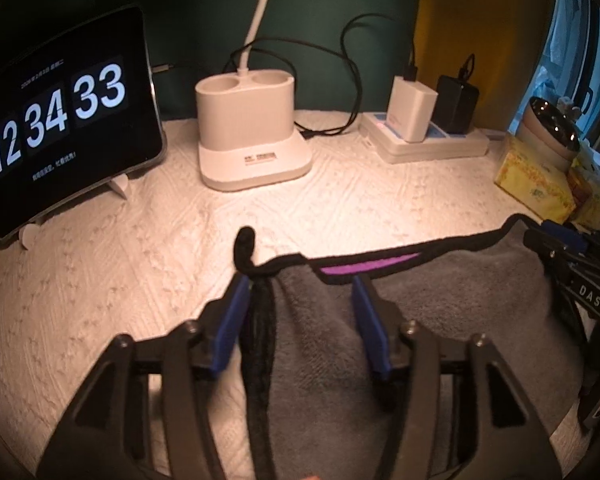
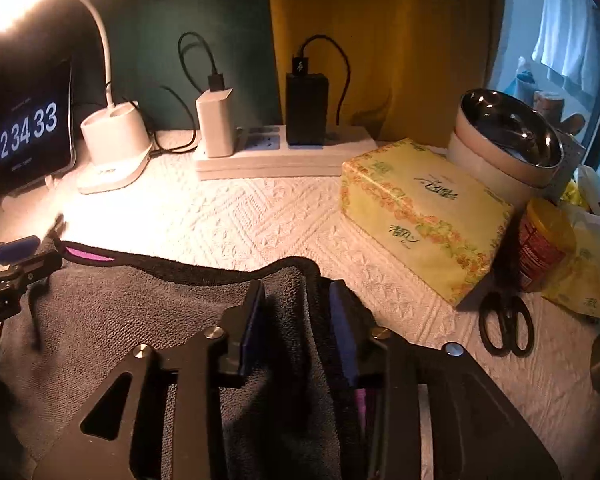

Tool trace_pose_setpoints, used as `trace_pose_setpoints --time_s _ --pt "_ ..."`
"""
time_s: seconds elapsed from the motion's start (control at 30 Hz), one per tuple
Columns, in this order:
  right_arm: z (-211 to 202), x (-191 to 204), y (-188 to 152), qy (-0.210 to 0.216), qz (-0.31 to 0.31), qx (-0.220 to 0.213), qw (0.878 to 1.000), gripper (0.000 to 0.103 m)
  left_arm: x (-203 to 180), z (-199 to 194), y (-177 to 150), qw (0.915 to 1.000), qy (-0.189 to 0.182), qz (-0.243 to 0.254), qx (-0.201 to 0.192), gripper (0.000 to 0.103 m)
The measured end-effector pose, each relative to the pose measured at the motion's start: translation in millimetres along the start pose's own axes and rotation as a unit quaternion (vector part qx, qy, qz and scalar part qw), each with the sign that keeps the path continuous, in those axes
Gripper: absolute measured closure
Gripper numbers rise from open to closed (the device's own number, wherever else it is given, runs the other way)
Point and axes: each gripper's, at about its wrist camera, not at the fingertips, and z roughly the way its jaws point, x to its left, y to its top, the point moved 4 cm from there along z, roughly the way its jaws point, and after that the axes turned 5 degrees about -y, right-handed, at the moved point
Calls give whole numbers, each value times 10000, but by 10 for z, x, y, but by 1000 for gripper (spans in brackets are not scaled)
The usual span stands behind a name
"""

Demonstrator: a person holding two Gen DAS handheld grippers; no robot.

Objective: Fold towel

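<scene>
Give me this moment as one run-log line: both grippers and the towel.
left gripper: open, straddling left far corner | right gripper: open, straddling right far corner | grey terry towel with black trim: flat on white quilted cloth, purple underside showing

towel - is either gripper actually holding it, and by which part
Neither grips the towel yet. Both the left gripper and right gripper are open, each straddling a far corner along its black-trimmed edge, fabric bunched between the pads.
</scene>
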Motion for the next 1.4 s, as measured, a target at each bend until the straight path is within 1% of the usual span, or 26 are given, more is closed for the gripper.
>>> trace_pose_setpoints --time_s 0.07,0.17,0.3,0.53,0.77,1.03,1.23,1.4 --pt "-36 -27 -13 1 10 -22 10000 64 -3 -67 6 10000 0 17 -38 33" --pt "-99 -55 -20 -5 31 -73 10000 64 -24 -168 1 9999 21 60 -120 31" --pt "-209 -99 -58 2 132 -111 9999 64 -61 -297 -40 9998 10 53 -165 31" --pt "-435 -90 -171 31 135 -165 9998 64 -126 -531 -138 9997 -90 -7 -211 31" --pt "-693 -73 -295 60 98 -231 9997 64 -207 -748 -336 9995 -224 -45 -198 30" --pt "-955 -56 -452 64 58 -278 9996 63 -291 -1052 -500 9991 -262 11 -327 29" --pt "-1136 -33 -585 73 67 -301 9995 63 -314 -1268 -666 9984 -398 -113 -390 29" --pt "-1288 0 -709 87 45 -305 9995 63 -331 -1417 -787 9982 -402 -109 -426 29"
